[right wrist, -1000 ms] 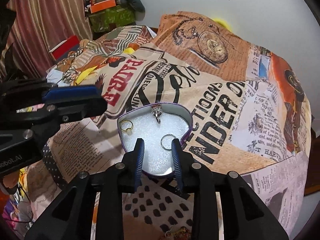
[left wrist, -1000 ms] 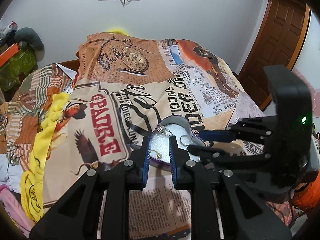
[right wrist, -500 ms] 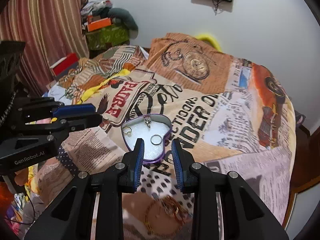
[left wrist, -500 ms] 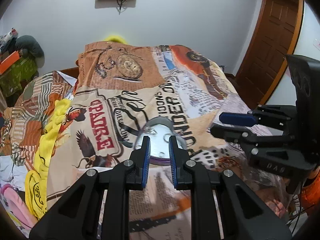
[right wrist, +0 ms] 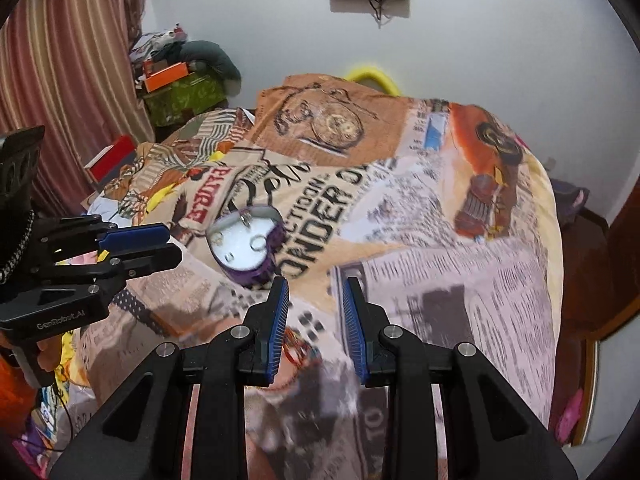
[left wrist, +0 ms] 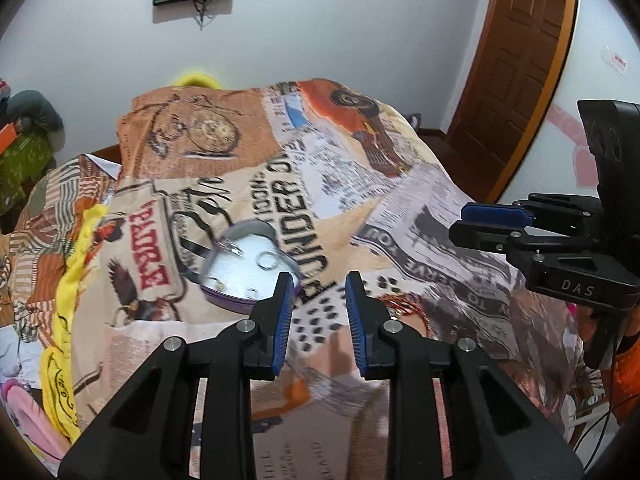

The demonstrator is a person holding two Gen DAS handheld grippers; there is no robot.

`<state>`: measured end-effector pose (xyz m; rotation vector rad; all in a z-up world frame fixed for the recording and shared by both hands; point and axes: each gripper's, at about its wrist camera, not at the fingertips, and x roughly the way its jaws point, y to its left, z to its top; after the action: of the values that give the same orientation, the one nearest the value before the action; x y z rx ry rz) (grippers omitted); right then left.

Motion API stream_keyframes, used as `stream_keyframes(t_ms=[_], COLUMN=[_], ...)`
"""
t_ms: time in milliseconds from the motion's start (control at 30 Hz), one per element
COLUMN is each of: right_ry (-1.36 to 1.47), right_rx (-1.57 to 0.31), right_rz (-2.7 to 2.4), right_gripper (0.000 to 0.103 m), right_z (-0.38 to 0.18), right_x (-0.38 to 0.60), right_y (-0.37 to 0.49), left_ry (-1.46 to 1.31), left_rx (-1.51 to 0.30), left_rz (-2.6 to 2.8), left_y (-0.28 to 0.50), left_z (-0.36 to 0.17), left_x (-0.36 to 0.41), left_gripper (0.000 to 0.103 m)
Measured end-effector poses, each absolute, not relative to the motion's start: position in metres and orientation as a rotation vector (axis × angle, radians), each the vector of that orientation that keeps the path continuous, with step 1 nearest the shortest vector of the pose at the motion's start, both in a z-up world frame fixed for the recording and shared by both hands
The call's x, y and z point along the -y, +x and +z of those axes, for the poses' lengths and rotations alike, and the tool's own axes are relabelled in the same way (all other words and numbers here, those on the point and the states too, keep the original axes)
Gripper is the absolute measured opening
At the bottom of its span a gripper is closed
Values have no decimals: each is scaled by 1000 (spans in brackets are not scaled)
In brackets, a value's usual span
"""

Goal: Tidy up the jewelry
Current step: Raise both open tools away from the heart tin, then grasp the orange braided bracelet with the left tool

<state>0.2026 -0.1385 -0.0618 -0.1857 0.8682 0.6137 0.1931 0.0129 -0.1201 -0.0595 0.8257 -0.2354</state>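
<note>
two labels read on the tool bodies: "das" on the right gripper (left wrist: 472, 224) as the left wrist view catches it at 3 o'clock, and "genrobot.ai" on the left gripper (right wrist: 160, 246) as the right wrist view catches it at 9 o'clock. the bedspread (left wrist: 400, 208) carries print: "padre" in red, "under", and "to serve you" upside down.

the heart-shaped jewelry box (left wrist: 248, 260) lies on the bed, purple-walled with a white lining, rings (left wrist: 267, 259) inside. it sits at 10 o'clock beyond the left gripper's (left wrist: 316, 280) jaws, its rim just behind the left finger tip, not between the pads. from the right gripper (right wrist: 314, 284) it lies at 11 o'clock, apart from the jaws.

left jaws have just been opening; the gap is narrow with only bedspread behind it. right jaws stand at a narrow gap, holding nothing.

only the left view shows the wooden door (left wrist: 516, 72); only the right view shows the striped curtain (right wrist: 72, 60). a loose bracelet (right wrist: 298, 350) lies blurred by the right jaws.
</note>
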Motion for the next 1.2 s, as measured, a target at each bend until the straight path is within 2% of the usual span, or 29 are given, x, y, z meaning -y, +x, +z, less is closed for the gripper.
stream_keyframes(t_ms=[433,500,700,1200], right_ry=[-151,-148,-123,-73], right_rx=[-950,-955,-968,-961], right_rz=[602,605,614,625], right_gripper=[25,25,25,25], right_z=[-97,-99,-104,-101], right_x=[170,170,173,173], right_y=[193,193,192,192], left_ry=[-79,-102,-107,-43], left_rx=[-962,-985,-1010,-873], left_rz=[-308,-304,-283,-286], left_y=[199,202,202,178], left_z=[-171,-179,-194,-153], left_x=[27,29,34,36], left_gripper=[25,13,2,1])
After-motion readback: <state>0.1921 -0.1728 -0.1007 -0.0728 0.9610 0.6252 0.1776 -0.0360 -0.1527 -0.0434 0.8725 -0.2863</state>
